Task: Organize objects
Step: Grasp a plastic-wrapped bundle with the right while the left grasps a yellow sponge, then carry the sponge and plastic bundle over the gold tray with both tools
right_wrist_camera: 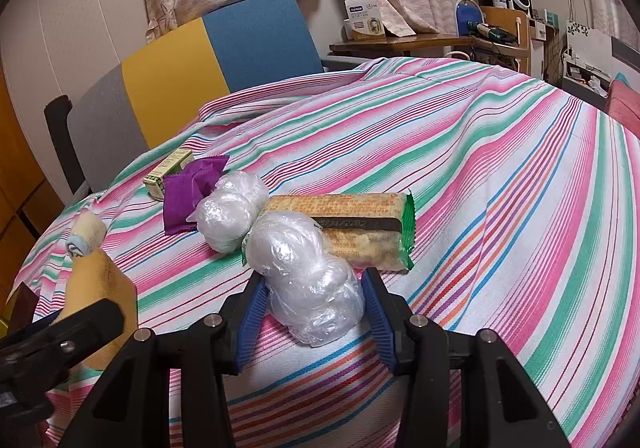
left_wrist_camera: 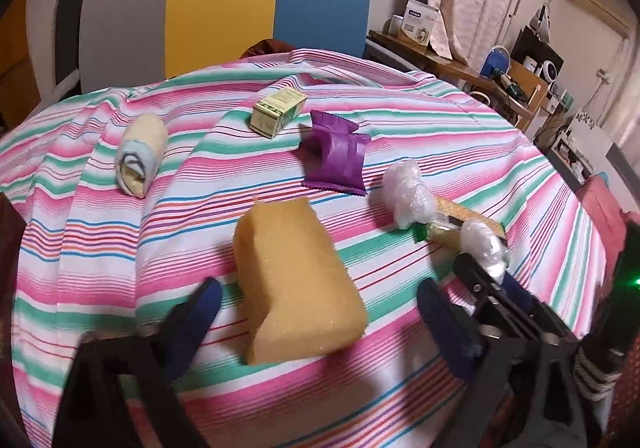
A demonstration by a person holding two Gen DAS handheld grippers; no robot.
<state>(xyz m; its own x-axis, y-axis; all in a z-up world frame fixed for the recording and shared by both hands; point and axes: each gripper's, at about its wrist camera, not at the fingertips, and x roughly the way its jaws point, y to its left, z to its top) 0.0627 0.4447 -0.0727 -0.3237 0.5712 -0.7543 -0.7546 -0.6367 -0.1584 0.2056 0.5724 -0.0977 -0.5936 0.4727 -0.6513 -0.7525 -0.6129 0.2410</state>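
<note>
My right gripper [right_wrist_camera: 312, 312] straddles the plastic-wrapped bundle [right_wrist_camera: 308, 280], jaws apart (not squeezing yet); my left gripper [left_wrist_camera: 316, 312] gapes around the sponge [left_wrist_camera: 296, 280]. Everything lies scattered on the striped cloth [right_wrist_camera: 500, 168]: barely begun, I'd judge.

The left claw [left_wrist_camera: 316, 302] hangs low over the surface with its blue-padded fingers spread wide. The right claw [right_wrist_camera: 314, 298] sits just beside it, fingers parted less widely, both pointing forward across the surface.
</note>
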